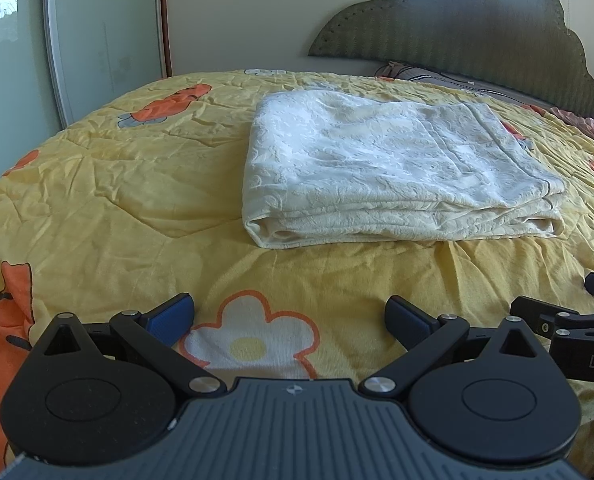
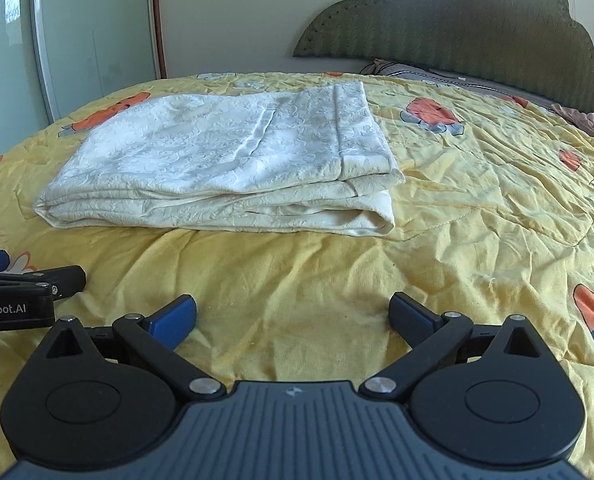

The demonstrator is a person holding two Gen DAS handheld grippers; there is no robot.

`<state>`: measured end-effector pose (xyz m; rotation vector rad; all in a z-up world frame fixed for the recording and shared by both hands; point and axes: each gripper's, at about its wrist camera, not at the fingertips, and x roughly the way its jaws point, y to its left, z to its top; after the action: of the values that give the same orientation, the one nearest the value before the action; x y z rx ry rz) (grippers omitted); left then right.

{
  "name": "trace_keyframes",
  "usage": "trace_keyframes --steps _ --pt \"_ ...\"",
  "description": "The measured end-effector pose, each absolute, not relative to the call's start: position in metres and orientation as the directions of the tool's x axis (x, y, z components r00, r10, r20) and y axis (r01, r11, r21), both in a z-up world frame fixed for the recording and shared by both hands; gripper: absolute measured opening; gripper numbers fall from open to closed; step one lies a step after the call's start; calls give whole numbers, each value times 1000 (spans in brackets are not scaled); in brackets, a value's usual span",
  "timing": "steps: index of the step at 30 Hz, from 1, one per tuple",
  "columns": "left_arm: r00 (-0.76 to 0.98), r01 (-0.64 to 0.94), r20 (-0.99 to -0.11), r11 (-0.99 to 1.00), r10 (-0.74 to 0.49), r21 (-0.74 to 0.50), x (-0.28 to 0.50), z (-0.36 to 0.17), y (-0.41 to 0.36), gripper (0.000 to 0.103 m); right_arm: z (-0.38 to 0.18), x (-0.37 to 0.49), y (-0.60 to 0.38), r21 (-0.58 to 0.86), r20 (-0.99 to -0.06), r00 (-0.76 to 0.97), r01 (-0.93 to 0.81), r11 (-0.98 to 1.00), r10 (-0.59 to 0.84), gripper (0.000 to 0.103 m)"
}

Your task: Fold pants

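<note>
The cream-white textured pants [image 1: 381,168] lie folded in a flat rectangular stack on the yellow bedspread [image 1: 117,184]; they also show in the right wrist view [image 2: 225,164]. My left gripper [image 1: 291,314] is open and empty, low over the bedspread, short of the stack's near edge. My right gripper [image 2: 293,316] is open and empty, also short of the stack. The two grippers sit side by side: the right one shows at the left wrist view's right edge [image 1: 569,320], the left one at the right wrist view's left edge [image 2: 25,288].
The yellow bedspread [image 2: 477,208] has orange and white cartoon prints. A green scalloped headboard [image 1: 477,32] with pillows [image 1: 437,76] stands at the far right. A pale sliding wardrobe door [image 1: 97,40] is at the far left.
</note>
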<state>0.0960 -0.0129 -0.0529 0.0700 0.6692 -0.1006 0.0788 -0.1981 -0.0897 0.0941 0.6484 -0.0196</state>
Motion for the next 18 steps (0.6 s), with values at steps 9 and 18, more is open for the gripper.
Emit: trace_keyframes --steps 9,18 --pt "782 108 -619 994 -66 30 97 -53 -13 103 -90 79 -197 85 -602 798 35 996 23 103" --pt "783 107 -619 994 -66 29 97 -53 -12 103 -90 79 -197 85 -602 798 35 996 23 103"
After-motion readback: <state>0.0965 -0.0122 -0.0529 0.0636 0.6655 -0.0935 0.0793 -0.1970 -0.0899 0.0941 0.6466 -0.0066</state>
